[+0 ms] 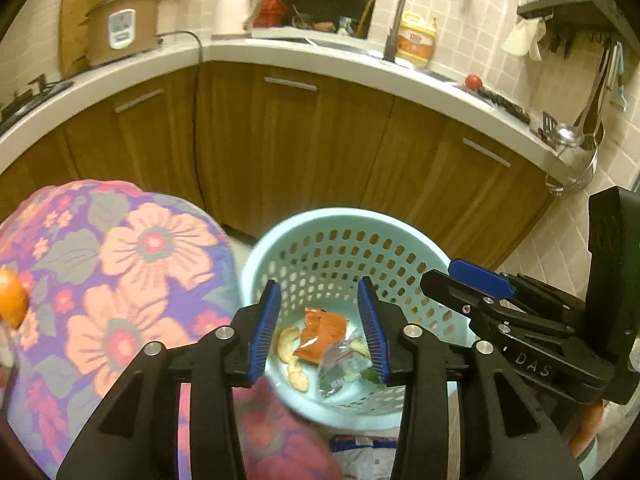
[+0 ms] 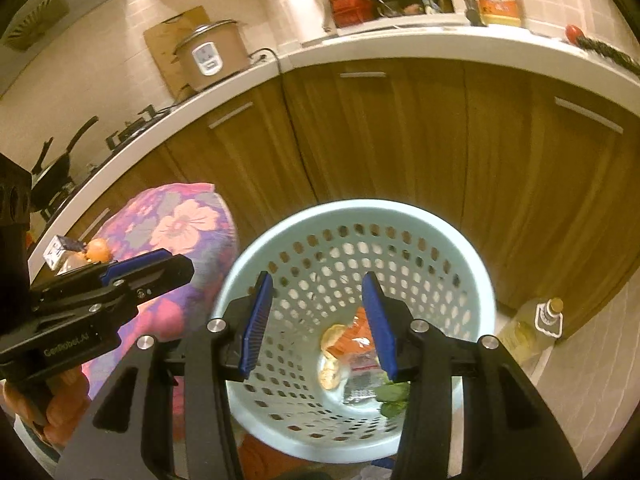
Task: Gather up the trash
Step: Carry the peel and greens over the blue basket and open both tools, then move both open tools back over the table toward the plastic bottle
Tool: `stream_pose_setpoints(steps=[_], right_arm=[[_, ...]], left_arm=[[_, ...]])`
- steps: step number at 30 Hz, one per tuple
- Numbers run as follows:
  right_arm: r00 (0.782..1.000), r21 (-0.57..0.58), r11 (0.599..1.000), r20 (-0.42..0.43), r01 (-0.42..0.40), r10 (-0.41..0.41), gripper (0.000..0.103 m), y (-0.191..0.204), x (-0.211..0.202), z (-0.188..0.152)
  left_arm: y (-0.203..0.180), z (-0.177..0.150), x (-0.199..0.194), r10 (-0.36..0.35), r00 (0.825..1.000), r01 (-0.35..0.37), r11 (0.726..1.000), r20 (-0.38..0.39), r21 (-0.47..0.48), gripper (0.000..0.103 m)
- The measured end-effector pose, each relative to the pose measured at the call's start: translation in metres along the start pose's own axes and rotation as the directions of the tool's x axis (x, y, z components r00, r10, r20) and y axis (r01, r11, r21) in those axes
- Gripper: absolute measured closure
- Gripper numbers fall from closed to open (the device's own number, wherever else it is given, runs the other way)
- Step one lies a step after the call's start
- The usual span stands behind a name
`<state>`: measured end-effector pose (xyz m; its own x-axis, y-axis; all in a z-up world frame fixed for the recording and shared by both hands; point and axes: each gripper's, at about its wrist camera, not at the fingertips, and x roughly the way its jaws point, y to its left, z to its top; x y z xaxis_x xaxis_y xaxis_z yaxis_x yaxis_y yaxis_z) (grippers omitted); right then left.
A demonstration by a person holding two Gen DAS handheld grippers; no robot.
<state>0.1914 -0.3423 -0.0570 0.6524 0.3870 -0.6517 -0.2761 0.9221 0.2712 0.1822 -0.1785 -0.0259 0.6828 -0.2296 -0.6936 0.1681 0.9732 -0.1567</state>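
Far left, on a floral cloth (image 1: 120,264) spread over a rounded surface: an orange fruit (image 1: 12,298), cut off by the frame edge in the left wrist view; in the right wrist view the same fruit (image 2: 98,249) beside a small dark carton (image 2: 60,249). Next, just right of the cloth, the left gripper (image 1: 320,330), held above the light blue perforated basket (image 1: 280,240), jaws spread wide apart with nothing between them. Seen from the right wrist view, the left gripper (image 2: 148,268) side-on at the left, fingers overlapping, so no telling its state from there. Inside the basket (image 2: 460,248), at the bottom: curled pale peel pieces (image 1: 290,356), an orange-red wrapper (image 1: 322,334), a clear crumpled plastic bag (image 1: 340,370) and some green leaf scraps (image 2: 394,398), all lying together. Further right, the right gripper (image 2: 320,324), also poised over the basket opening, jaws parted and empty; in the left wrist view the right gripper (image 1: 452,276) reaching in from the right edge near the basket rim. Far right, on the tiled floor beside the basket, a clear bottle (image 2: 532,326) of yellowish liquid standing against the wooden cabinets (image 2: 400,140). Behind, along the white countertop (image 1: 320,60): a rice cooker (image 1: 120,26), a white kettle (image 1: 236,6), a faucet (image 1: 390,8) and a yellow jug (image 1: 416,40).
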Motion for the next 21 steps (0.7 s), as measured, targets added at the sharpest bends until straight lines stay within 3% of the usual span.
stream_pose_setpoints(steps=[11,21], right_arm=[[0.998,-0.084,0.996,0.036,-0.042,0.045,0.06,0.058,-0.008,0.006],[0.994,-0.162,0.983,0.045,-0.09,0.099,0.058,0.119,-0.008,0.014]], left_arm=[[0.046,-0.012,-0.064,0.047,0.994,-0.038,0.995,0.103,-0.087,0.05],[0.093,-0.037,-0.116,0.137,0.978,-0.113,0.982,0.16,-0.15,0.045]])
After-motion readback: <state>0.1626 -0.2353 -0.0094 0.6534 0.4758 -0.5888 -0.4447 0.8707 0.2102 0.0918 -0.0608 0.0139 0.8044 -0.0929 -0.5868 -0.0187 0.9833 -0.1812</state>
